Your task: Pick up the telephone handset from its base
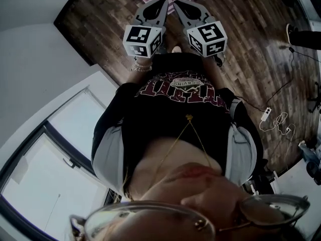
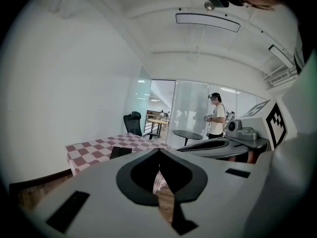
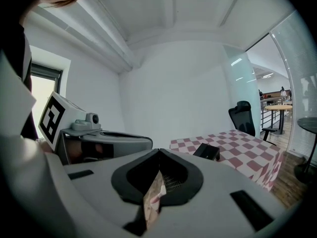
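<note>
Tongs both fully closed, tips meeting, nothing between them: left gripper (image 2: 159, 150) and right gripper (image 3: 159, 150) sit side by side in front of the person, over wooden floor (image 1: 261, 59). Telephone (image 3: 206, 151) shows as a small dark shape on the checked table (image 3: 247, 150) further ahead, well apart from both. Too small to tell the handset from the base.
</note>
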{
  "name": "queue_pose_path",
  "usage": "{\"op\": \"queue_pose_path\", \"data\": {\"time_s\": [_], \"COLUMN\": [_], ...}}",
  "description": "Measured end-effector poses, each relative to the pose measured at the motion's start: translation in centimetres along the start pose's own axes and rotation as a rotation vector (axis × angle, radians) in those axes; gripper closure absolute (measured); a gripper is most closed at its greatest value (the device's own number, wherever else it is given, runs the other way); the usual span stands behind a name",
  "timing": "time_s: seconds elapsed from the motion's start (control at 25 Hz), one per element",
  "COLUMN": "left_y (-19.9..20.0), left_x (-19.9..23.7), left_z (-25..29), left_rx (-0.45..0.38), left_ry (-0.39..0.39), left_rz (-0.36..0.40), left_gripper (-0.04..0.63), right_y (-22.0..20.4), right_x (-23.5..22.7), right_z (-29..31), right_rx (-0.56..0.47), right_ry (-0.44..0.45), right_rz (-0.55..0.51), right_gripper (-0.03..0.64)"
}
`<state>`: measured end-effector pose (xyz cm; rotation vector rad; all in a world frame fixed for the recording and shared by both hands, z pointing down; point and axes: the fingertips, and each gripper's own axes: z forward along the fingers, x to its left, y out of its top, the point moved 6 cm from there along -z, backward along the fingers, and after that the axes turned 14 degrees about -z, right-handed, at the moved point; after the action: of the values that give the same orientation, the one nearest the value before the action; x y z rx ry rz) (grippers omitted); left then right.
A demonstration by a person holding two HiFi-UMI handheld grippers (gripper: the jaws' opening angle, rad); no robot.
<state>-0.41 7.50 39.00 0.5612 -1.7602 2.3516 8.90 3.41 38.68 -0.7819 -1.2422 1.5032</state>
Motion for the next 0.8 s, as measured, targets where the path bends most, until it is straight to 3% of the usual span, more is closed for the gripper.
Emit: {"op": "queue_pose_path", "data": {"time_s": [0.8], "left_y": [4.1], "left_x": [6.4], "left_z": [6.3], "left_rx": [0.05], "left_ry": [-0.073], "left_rz": [0.02], "left_gripper": [0.584], "right_y": [1.7], "right_x": [-5.0], "right_z": [7.6], "right_rx": [0.013], "right_ry": [-0.065], "right_rz": [0.012], "right_gripper": [0.598]}}
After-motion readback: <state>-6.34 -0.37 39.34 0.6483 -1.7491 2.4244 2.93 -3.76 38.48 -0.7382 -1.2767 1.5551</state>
